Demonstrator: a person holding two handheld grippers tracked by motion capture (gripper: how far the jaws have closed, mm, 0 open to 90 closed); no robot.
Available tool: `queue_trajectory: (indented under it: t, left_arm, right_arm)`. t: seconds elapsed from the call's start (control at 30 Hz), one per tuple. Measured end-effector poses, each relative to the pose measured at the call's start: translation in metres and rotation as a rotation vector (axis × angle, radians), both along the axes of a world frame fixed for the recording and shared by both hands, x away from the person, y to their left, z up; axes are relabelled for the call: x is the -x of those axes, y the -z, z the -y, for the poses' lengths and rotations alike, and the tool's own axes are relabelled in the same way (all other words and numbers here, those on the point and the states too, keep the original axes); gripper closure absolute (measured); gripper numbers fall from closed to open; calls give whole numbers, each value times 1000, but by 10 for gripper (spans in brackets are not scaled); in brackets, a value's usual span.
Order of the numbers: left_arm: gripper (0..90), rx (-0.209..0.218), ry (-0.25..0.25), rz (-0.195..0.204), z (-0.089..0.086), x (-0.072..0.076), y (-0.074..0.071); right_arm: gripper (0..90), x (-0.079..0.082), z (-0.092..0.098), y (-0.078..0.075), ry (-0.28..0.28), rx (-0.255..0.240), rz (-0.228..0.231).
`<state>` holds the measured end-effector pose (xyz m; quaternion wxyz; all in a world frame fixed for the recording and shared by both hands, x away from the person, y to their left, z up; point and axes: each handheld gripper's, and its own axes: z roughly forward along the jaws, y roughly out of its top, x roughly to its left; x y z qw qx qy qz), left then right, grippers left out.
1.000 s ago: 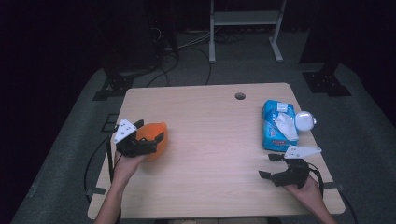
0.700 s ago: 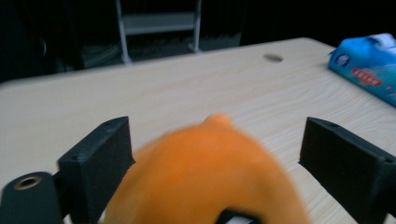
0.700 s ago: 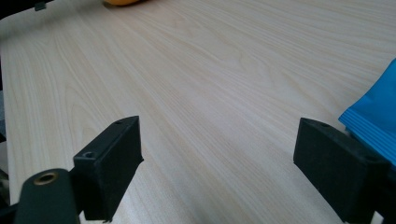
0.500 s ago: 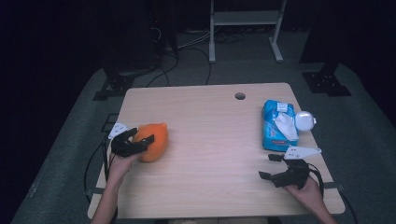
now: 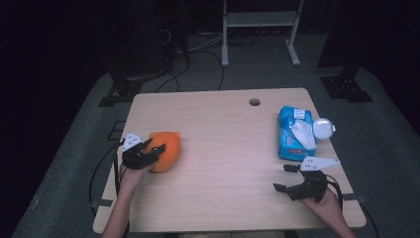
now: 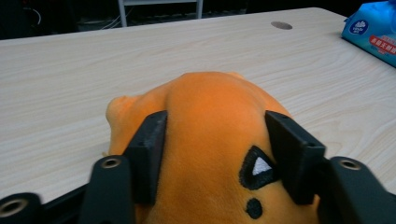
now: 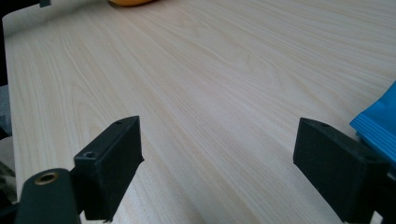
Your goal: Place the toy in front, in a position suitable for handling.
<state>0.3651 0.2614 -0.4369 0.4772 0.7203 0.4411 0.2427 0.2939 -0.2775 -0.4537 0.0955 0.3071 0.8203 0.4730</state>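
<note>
**Left gripper pinching an orange plush toy; right gripper spread wide over bare wood**

A person's left gripper (image 5: 147, 151) is clamping a soft orange plush toy with a black-and-white stitched eye (image 5: 165, 150) near the left edge of the pale wooden table (image 5: 223, 144). In the left gripper view, the two black jaws are pressing into either flank of the toy (image 6: 210, 140), which is bulging up between them and hiding the tabletop directly ahead. The toy's underside is lying out of sight, so whether it is resting on the wood or lifted slightly cannot be told. Its lower portion is cut off by the bottom of that view, and a small rounded ear-like bump is poking out at its left.

The right gripper (image 5: 289, 179) is sitting near the table's front right corner, its jaws standing well apart with nothing between them. In the right gripper view (image 7: 219, 163) only wood grain is lying between the jaws, and a blue corner is intruding at the right edge, mostly cropped.

That corner belongs to a blue plastic pack of tissues (image 5: 294, 133), lying just beyond the right gripper in the high view. A small round white object (image 5: 323, 128) is sitting just beside the pack; what it is cannot be made out. The pack's printing is too small to read.

A dark round hole (image 5: 254, 102) is showing near the table's far edge. The room beyond is dim.
</note>
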Motion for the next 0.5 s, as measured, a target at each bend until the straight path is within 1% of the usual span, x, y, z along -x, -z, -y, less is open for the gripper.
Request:
queue_trajectory:
  t: [0.03, 0.13, 0.27, 0.3, 0.33, 0.37, 0.43, 0.5]
  left_arm:
    - [468, 11, 3, 0, -1, -1, -2]
    - [513, 14, 11, 3, -3, -2, -7]
    - [534, 29, 23, 36, -1, -4, -20]
    - [535, 40, 32, 51, 1, -4, -26]
    - [535, 44, 41, 59, 3, -4, -31]
    - [535, 43, 67, 74, 8, -3, -39]
    - [535, 43, 102, 101, 17, -3, -51]
    - [535, 47, 137, 117, 27, -2, -60]
  right_arm:
    - [144, 0, 0, 0, 2, 0, 2]
    - [144, 0, 2, -1, 8, -6, 5]
    - [144, 0, 4, -1, 17, -19, 5]
    - [144, 0, 5, -2, 18, -20, 4]
    - [144, 0, 5, -2, 23, -21, 8]
    - [144, 0, 5, -2, 26, -23, 8]
    - [144, -1, 6, -3, 28, -26, 10]
    - [144, -1, 7, -3, 32, -28, 13]
